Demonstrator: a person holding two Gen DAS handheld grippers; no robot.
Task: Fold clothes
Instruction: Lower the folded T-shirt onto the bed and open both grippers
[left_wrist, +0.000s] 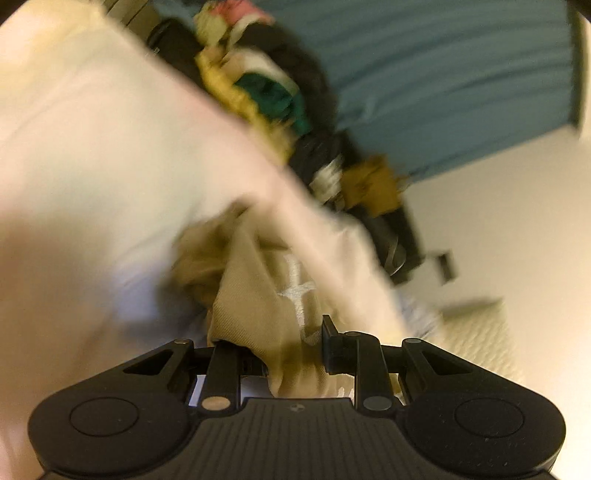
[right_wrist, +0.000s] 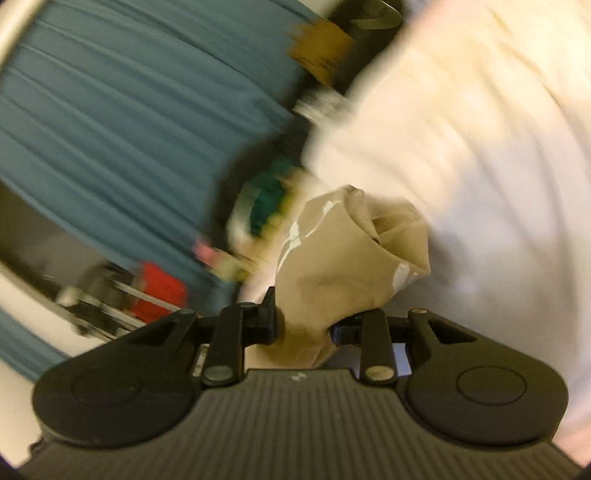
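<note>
A tan garment (left_wrist: 258, 302) with white print is bunched between the jaws of my left gripper (left_wrist: 291, 350), which is shut on it. The same tan garment (right_wrist: 340, 266) shows in the right wrist view, pinched by my right gripper (right_wrist: 304, 325), also shut on the cloth. The fabric hangs in folds over a white sheet (left_wrist: 92, 147) that also fills the right side of the right wrist view as a white sheet (right_wrist: 480, 147). Both views are blurred.
A heap of mixed clothes (left_wrist: 266, 88), yellow, green, black and pink, lies along the sheet's far edge, seen too as a clothes heap (right_wrist: 266, 206). A teal curtain (left_wrist: 443, 74) hangs behind. A red object (right_wrist: 159, 288) sits low at left.
</note>
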